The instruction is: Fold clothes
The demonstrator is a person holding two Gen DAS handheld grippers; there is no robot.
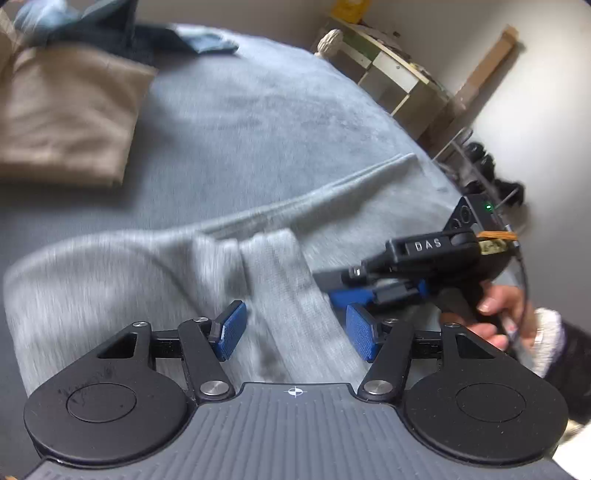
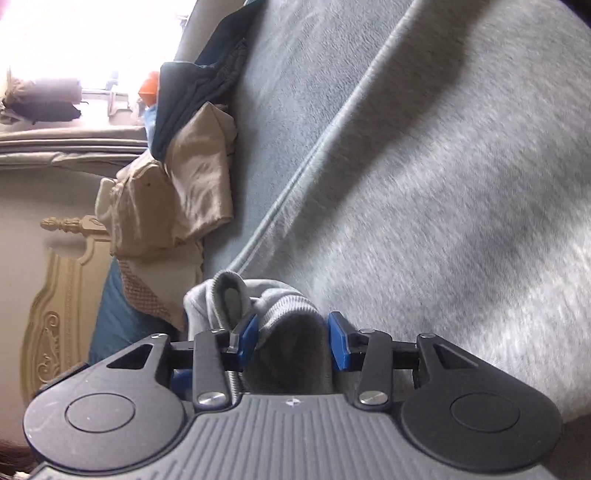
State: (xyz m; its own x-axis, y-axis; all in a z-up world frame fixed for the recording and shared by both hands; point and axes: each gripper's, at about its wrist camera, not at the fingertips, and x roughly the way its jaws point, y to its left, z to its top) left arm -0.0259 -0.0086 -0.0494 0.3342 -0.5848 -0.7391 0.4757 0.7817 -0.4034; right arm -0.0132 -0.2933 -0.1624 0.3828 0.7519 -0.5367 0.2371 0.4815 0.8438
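A light grey sweat garment (image 1: 147, 280) lies spread across the blue-grey bed cover (image 1: 258, 110). My left gripper (image 1: 297, 332) hovers just above it, jaws open, with nothing pinched between the blue pads (image 1: 232, 328). A person's hand (image 1: 498, 306) holds my right gripper (image 1: 340, 291) at the garment's right edge. In the right wrist view the same grey garment (image 2: 443, 184) fills the right side. Its ribbed cuff (image 2: 288, 306) is bunched up between the jaws of my right gripper (image 2: 293, 338). The cloth fills the gap and touches both pads.
A folded beige garment (image 1: 62, 110) lies at the far left of the bed, with dark clothes (image 1: 110, 33) piled behind it. Both also show in the right wrist view, beige (image 2: 199, 177) and dark (image 2: 195, 96). A shelf unit (image 1: 399, 70) stands beyond the bed; a carved headboard (image 2: 62, 295) is at the left.
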